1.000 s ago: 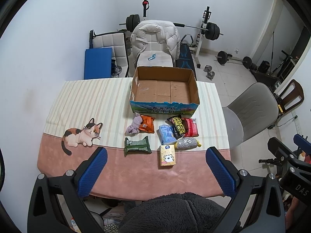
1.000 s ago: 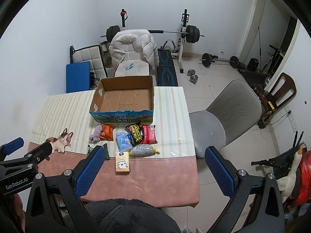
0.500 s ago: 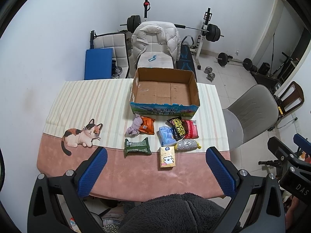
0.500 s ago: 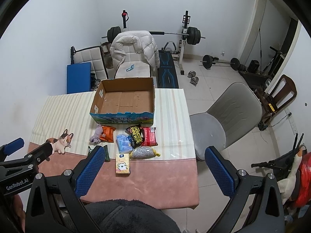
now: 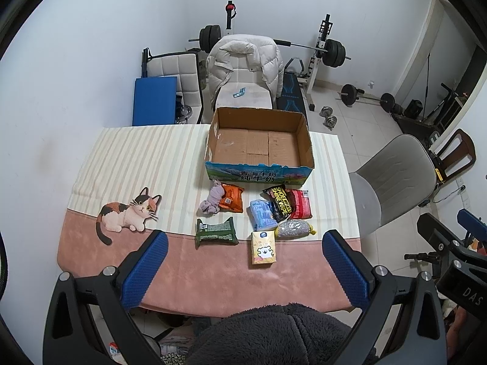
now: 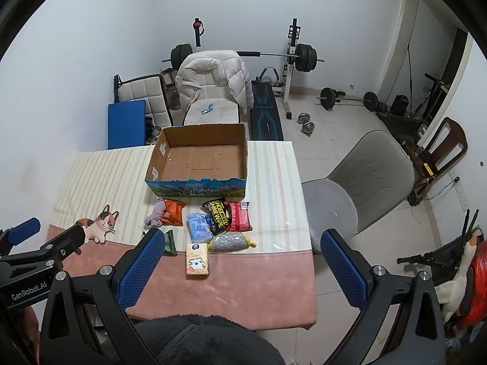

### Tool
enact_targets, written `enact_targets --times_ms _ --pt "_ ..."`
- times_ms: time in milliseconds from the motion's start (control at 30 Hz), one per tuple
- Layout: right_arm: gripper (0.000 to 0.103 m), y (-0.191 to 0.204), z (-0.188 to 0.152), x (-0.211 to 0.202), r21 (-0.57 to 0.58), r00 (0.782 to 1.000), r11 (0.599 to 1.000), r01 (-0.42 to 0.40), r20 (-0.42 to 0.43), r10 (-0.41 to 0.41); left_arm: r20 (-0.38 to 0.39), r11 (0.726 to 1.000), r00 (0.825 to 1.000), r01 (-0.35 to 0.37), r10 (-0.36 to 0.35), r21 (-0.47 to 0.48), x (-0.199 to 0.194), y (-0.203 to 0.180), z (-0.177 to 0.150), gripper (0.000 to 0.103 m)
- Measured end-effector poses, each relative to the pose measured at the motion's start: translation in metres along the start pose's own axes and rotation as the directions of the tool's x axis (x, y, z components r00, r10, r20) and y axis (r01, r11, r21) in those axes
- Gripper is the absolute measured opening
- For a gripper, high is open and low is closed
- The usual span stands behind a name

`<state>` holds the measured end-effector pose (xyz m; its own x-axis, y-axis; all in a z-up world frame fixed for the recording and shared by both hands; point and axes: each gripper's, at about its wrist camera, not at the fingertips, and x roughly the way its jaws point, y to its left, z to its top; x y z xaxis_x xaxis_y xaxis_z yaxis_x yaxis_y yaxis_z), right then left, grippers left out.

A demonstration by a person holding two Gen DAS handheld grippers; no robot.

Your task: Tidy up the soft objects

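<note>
**Q:** Left wrist view first: what does it show?

**A:** Left gripper point(image 5: 242, 269) held high above a table point(image 5: 213, 273), its blue-padded fingers point(image 5: 144, 269) spread wide apart and holding nothing. An open cardboard box point(image 5: 258, 144) sits at the table's far side. Just in front of it lie soft packets: an orange packet point(image 5: 232, 201) touching a lilac cloth point(image 5: 211, 202), a black wipes pack point(image 5: 280, 203) overlapping a blue packet point(image 5: 261, 218) and a red packet point(image 5: 299, 204), a green packet point(image 5: 216, 231), a silvery pouch point(image 5: 293, 228) and a yellow tissue pack point(image 5: 263, 248). A cat picture point(image 5: 127, 216) decorates the cloth at left.

**Q:** And the right wrist view?

**A:** Right gripper point(image 6: 242, 264) also hovers above the near table edge, fingers point(image 6: 344, 269) wide apart, empty. The same packets lie between it and the box; its left finger hides most of the green packet. A grey chair point(image 6: 362, 182) stands beside the table at right.
</note>
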<state>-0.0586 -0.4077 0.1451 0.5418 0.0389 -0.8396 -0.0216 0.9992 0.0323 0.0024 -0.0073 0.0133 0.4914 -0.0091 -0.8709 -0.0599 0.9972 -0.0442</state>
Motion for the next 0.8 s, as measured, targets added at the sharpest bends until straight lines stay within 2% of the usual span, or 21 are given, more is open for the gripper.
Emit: enact_targets --times_ms 133,233,300,333,433,500,533,567,633,667,700,767,800 --pt "0.103 0.005 -0.002 0.043 0.017 0.996 0.997 -0.073 -0.053 0.074 0.017 0.999 0.999 -0.029 0.029 -0.036 0.019 0.020 0.010 0.103" --pt "0.103 0.019 -0.008 0.107 0.009 0.980 0.993 -0.114 -0.165 0.114 -0.027 0.991 0.995 -0.096 0.094 -0.091 0.058 0.049 0.013 0.103" --pt "0.103 0.029 -0.018 0.158 0.019 0.955 0.989 -0.145 -0.259 0.145 -0.100 0.985 0.988 -0.127 0.116 -0.117 0.096 0.068 0.008 0.103" --pt "0.103 0.036 -0.024 0.187 0.026 0.934 0.985 -0.172 -0.314 0.172 -0.137 0.984 0.983 -0.137 0.121 -0.116 0.114 0.075 0.005 0.103" --pt "0.103 0.056 -0.051 0.267 0.050 0.876 0.979 -0.200 -0.438 0.201 -0.271 0.979 0.954 -0.165 0.128 -0.121 0.178 0.096 -0.009 0.103" --pt "0.101 0.070 -0.073 0.315 0.065 0.844 0.979 -0.194 -0.498 0.200 -0.382 0.970 0.923 -0.125 0.038 -0.207 0.228 0.116 -0.022 0.102" --pt "0.100 0.077 -0.083 0.339 0.082 0.820 0.978 -0.190 -0.535 0.204 -0.413 0.963 0.911 -0.121 0.011 -0.242 0.244 0.123 -0.026 0.100" --pt "0.096 0.079 -0.090 0.356 0.093 0.809 0.978 -0.187 -0.549 0.207 -0.462 0.946 0.885 -0.107 -0.049 -0.306 0.272 0.133 -0.032 0.098" --pt "0.092 0.087 -0.104 0.387 0.109 0.790 0.980 -0.165 -0.581 0.197 -0.516 0.908 0.845 -0.096 -0.143 -0.408 0.308 0.143 -0.041 0.087" --pt "0.087 0.091 -0.110 0.399 0.121 0.782 0.980 -0.158 -0.591 0.199 -0.536 0.881 0.821 -0.092 -0.197 -0.464 0.327 0.147 -0.047 0.086" --pt "0.082 0.094 -0.116 0.408 0.135 0.775 0.979 -0.152 -0.599 0.202 -0.548 0.843 0.793 -0.085 -0.266 -0.532 0.349 0.149 -0.054 0.084" --pt "0.080 0.099 -0.122 0.421 0.140 0.767 0.981 -0.135 -0.611 0.193 -0.559 0.784 0.749 -0.086 -0.356 -0.615 0.379 0.151 -0.061 0.083" --pt "0.079 0.102 -0.126 0.426 0.144 0.766 0.981 -0.130 -0.614 0.191 -0.558 0.758 0.734 -0.091 -0.387 -0.646 0.392 0.151 -0.063 0.083"
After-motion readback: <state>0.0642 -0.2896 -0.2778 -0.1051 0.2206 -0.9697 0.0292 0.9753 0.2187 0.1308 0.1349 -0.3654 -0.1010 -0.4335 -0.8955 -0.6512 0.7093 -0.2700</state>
